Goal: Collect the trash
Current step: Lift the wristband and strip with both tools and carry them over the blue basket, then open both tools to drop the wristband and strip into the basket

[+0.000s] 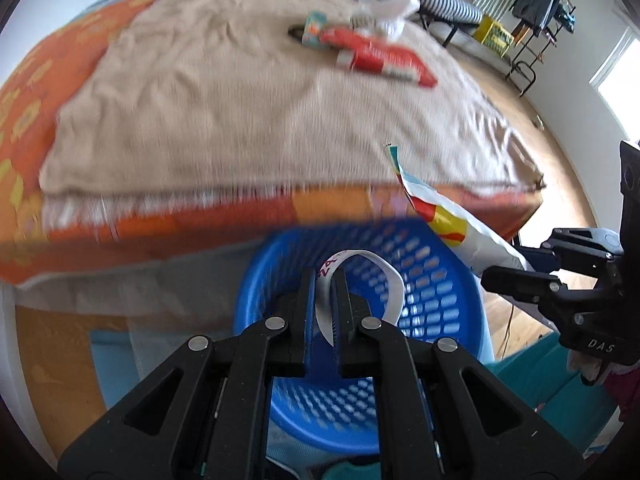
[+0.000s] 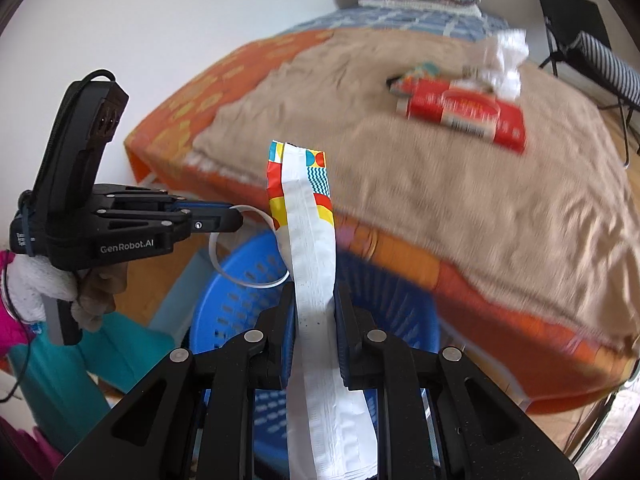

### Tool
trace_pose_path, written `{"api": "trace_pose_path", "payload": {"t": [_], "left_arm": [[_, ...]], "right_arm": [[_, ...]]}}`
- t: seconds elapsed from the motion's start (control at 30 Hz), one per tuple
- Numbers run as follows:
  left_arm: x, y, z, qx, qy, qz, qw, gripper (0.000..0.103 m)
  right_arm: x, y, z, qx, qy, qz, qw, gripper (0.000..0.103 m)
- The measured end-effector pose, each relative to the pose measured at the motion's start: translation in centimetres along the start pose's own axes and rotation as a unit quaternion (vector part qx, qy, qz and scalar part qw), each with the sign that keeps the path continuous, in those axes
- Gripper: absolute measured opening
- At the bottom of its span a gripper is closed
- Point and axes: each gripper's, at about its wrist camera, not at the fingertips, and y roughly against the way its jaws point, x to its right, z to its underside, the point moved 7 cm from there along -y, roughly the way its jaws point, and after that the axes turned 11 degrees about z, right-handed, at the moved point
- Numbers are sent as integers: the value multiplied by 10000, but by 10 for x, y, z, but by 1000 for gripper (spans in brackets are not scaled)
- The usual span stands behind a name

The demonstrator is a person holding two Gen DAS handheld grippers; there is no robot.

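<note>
Left claw [image 1: 322,280]: lower centre of the left wrist view, clamped on a curled white paper strip [image 1: 384,276]. The strip loops out over the blue perforated basket [image 1: 440,300], presumably so that it falls inside on release.

Right claw [image 2: 314,300]: lower centre of the right wrist view, pinching a flattened white wrapper with coloured print [image 2: 310,216]. It is gripped mid-length, top end upright, lower end trailing toward the camera, above the same basket.

Basket: on the floor just beside the bed edge, in the lower middle of both views; likely set close so that the carry is short.

Trash not yet collected, on the tan blanket [image 1: 240,100], upper right of both views:
- red carton [image 2: 464,116];
- small patterned packet [image 1: 314,30], touching the carton;
- crumpled white paper [image 2: 506,60], just beyond.
</note>
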Motion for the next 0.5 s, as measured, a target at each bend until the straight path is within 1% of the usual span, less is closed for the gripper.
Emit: {"api": "trace_pose_path", "payload": {"t": [0.1, 0.2, 0.5], "left_arm": [[-4, -8, 13, -147, 35, -40, 9999, 5], [-5, -14, 21, -276, 57, -32, 9996, 5], [0, -23, 28, -419, -37, -88, 9991, 5]], "right_arm": [[-2, -8, 14, -172, -10, -25, 9998, 16], [-7, -14, 21, -271, 35, -31, 9996, 16], [-19, -25, 33, -494, 240, -15, 9985, 16]]}}
